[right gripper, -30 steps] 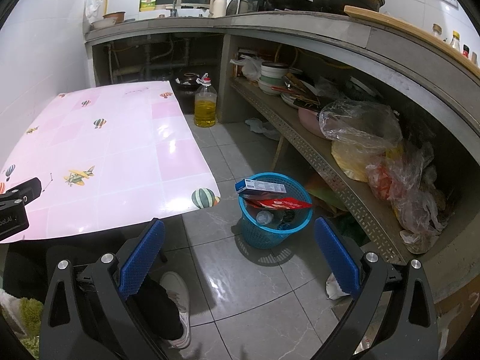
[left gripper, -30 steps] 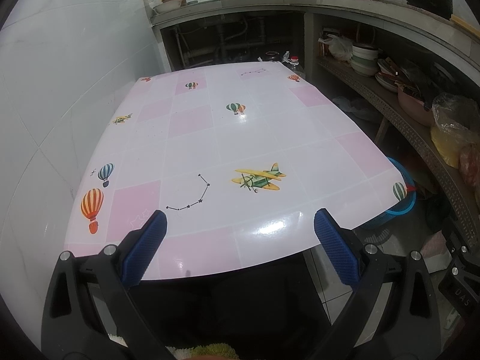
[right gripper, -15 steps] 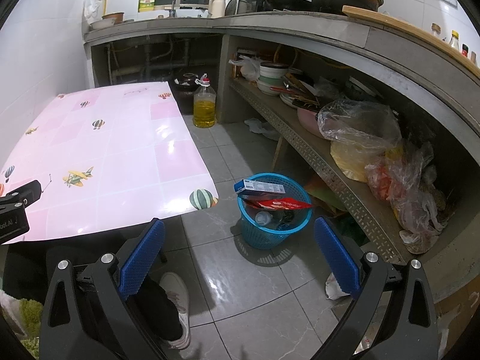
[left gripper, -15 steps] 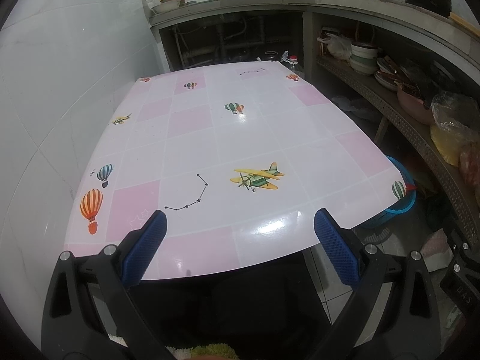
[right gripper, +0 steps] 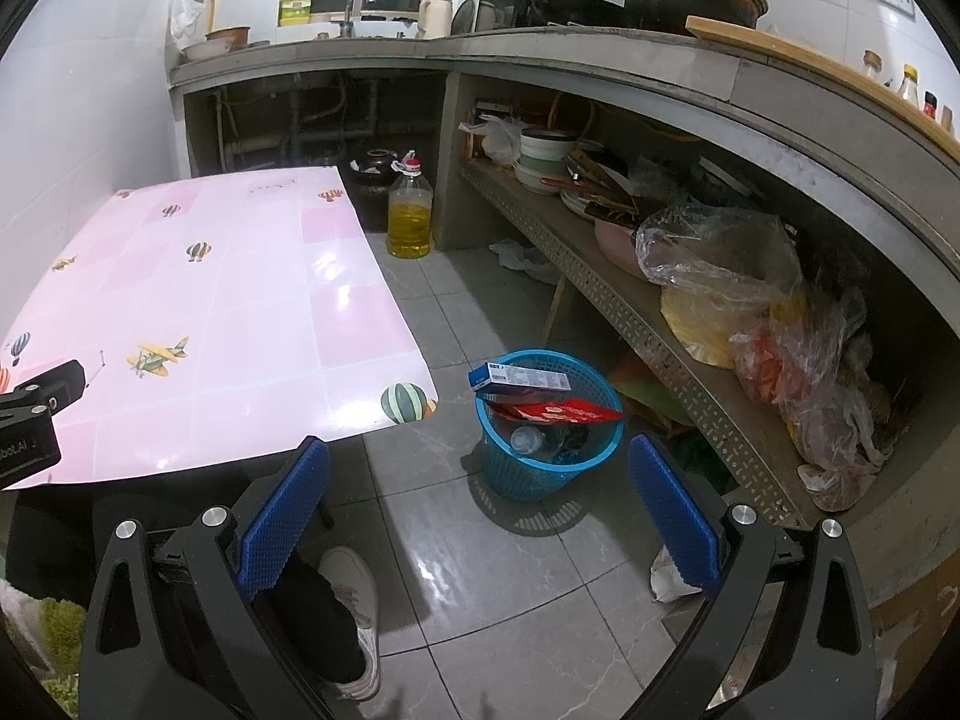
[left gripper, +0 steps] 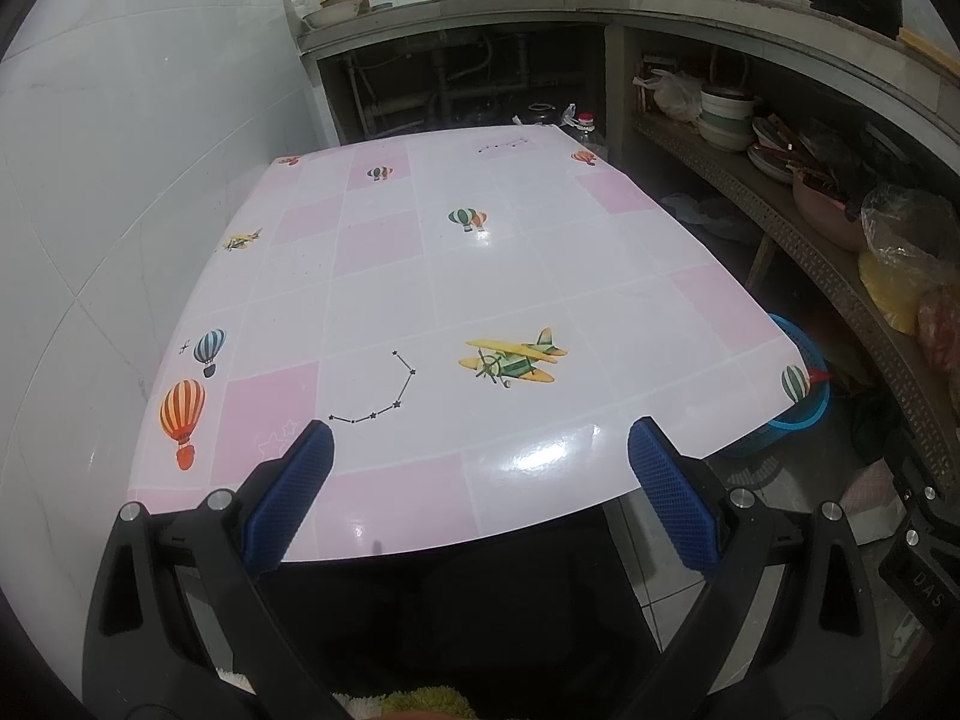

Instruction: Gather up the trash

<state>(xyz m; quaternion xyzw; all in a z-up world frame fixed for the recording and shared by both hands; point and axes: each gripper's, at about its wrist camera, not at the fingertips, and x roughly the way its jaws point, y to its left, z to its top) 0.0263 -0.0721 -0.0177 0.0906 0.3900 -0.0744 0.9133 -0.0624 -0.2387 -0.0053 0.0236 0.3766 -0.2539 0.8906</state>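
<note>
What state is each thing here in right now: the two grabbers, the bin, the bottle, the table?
Left gripper: open, holding nothing, over the table's near edge.
Right gripper: open, holding nothing, above the floor.
Blue plastic mesh basket: upright on the floor, filled with trash.
Blue and white carton: lying across the basket's rim.
Clear oil bottle with red cap: upright, capped, roughly half full.
Pink checked table: bare, glossy.

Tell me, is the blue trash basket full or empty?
Nearly full: the blue basket holds a blue box, red wrapper and clear bottle near its rim.
</note>
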